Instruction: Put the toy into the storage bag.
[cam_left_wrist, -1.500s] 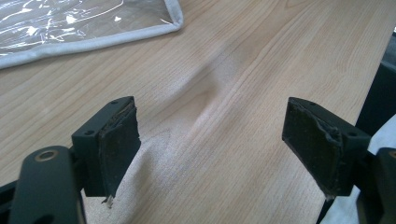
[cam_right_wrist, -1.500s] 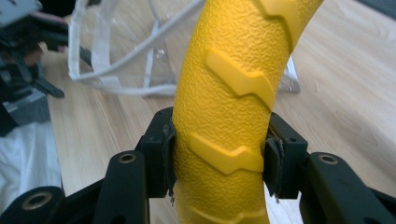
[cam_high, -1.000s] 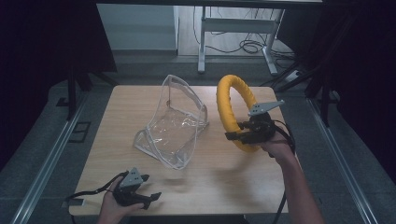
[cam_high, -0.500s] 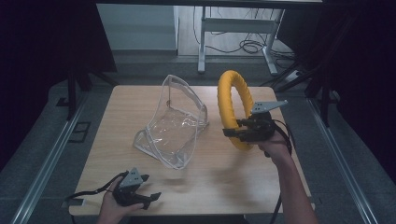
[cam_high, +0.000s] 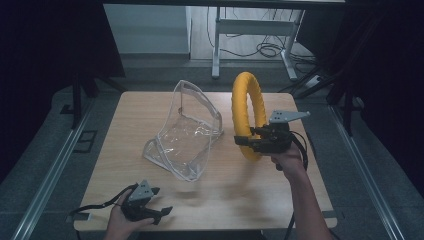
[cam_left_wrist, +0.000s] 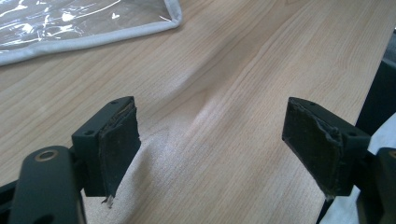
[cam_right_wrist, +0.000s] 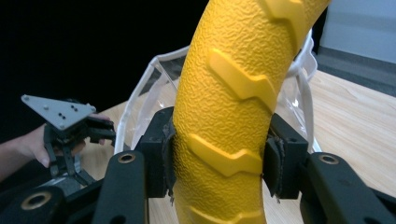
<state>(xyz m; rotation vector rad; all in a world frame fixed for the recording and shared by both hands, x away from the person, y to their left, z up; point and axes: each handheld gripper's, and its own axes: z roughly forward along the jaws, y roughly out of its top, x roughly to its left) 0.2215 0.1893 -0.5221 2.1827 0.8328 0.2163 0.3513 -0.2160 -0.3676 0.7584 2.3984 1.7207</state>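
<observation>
Yellow ring (cam_high: 246, 114) upright above table's (cam_high: 250, 200) right half, lower arc clamped in right gripper (cam_high: 248, 143). Clear bag (cam_high: 186, 132) just left of it, mid-table. Left gripper (cam_high: 159, 210) at near-left edge, jaws apart, empty.

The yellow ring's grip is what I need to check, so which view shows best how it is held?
The right gripper view: the yellow ring sits close up, pinched between the right tool's two pads. The high view shows the whole ring upright above the table, but the contact is small. The left gripper view looks at bare tabletop.
</observation>
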